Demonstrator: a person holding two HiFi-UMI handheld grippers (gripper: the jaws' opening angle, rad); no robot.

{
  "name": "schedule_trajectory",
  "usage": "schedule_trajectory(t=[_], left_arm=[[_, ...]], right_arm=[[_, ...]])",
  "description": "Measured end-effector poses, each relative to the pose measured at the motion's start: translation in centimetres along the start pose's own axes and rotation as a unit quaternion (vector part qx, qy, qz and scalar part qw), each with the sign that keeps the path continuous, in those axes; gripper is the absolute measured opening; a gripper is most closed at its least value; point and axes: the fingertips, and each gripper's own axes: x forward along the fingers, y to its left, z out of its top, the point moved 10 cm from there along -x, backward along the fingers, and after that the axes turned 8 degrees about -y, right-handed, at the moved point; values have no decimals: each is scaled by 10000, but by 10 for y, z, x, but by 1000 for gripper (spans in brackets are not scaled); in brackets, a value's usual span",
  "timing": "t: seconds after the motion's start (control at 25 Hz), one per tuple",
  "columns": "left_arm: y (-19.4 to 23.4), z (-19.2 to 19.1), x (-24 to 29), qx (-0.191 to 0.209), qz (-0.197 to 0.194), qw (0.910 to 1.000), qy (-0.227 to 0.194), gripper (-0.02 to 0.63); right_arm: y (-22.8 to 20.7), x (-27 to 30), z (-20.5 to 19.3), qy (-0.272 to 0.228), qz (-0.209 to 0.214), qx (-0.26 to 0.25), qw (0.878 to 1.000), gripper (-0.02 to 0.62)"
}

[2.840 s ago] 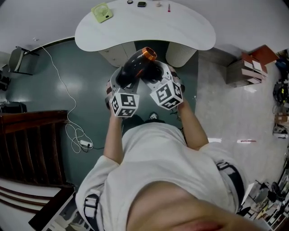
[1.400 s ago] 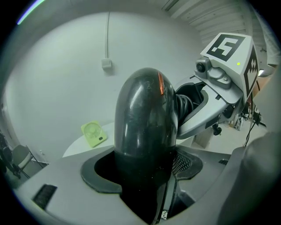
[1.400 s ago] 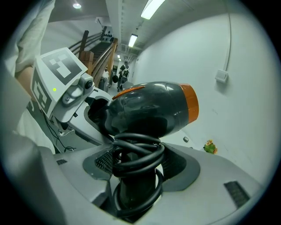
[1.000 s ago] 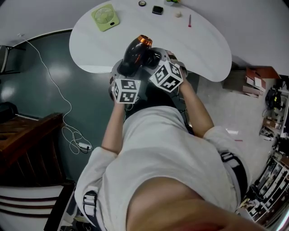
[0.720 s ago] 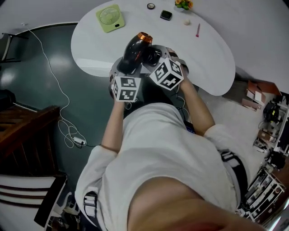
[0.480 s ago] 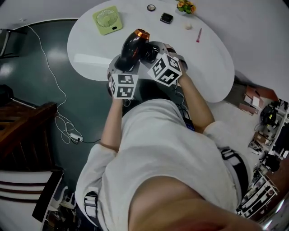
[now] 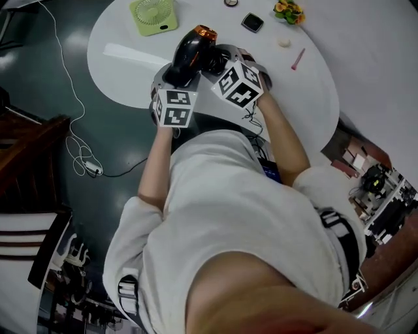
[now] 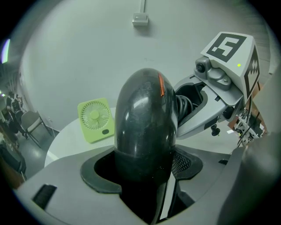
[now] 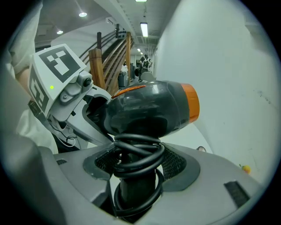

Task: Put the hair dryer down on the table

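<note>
A black hair dryer [image 7: 188, 53] with an orange nozzle ring hangs above the near part of the white table [image 7: 307, 98], held from both sides. My left gripper [image 7: 172, 81] is shut on the rear of its body [image 8: 145, 127]. My right gripper [image 7: 221, 64] is shut on its handle [image 9: 131, 189], around which the black cord is coiled. The barrel [image 9: 153, 110] points away from me, the orange ring [image 9: 191, 107] toward the table's far side. I cannot tell whether it touches the tabletop.
A green desk fan [image 7: 153, 13] lies at the table's far left, also in the left gripper view [image 8: 95, 119]. A small dark gadget [image 7: 252, 22], flowers [image 7: 288, 10] and a pink pen [image 7: 298, 59] lie further right. Left of the table, a white cable [image 7: 72, 111] runs over the dark floor.
I have walked up to the table. The dryer, held by both grippers the whole time, has gone from over the floor to over the tabletop near the green fan.
</note>
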Motion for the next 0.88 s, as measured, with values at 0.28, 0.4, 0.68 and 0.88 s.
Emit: schedule_trajectory(t=[0.28, 0.4, 0.68, 0.88], left_arm=[[4, -8, 24, -124, 117, 9988, 451, 327], [10, -11, 33, -143, 137, 9982, 570, 327], [18, -20, 56, -283, 139, 9967, 744, 327], [24, -21, 69, -281, 174, 9964, 787, 327]], right_arm=[[-17, 27, -19, 64, 472, 280, 9985, 282], [-22, 38, -23, 56, 580, 349, 9977, 282], [-35, 62, -36, 178, 784, 408, 9959, 282], [-46, 74, -40, 228, 852, 413, 9952, 282]])
